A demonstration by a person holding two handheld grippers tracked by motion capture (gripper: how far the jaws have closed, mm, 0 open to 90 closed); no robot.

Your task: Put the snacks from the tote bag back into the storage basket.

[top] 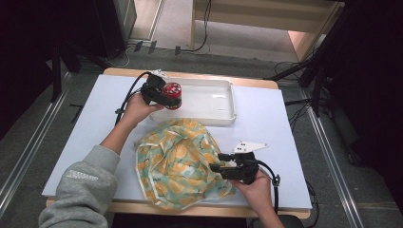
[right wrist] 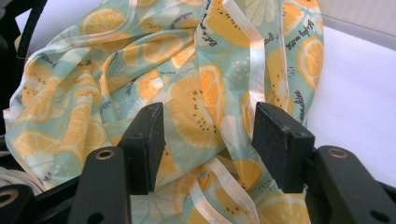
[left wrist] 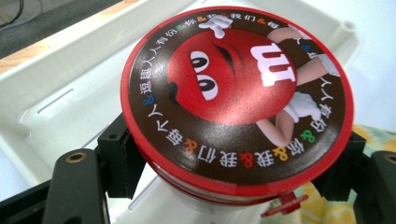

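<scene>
Grey floor (top: 228,61), black cables (top: 205,28)

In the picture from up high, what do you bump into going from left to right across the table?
Grey sleeve → left gripper closed on the red candy tub → white tray → right gripper, its jaws open around the edge of the orange-print cloth.

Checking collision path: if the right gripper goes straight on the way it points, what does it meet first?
Most likely the orange-print cloth: the right gripper has its fingers open, folds already lying between them. Whether they touch is unclear.
</scene>
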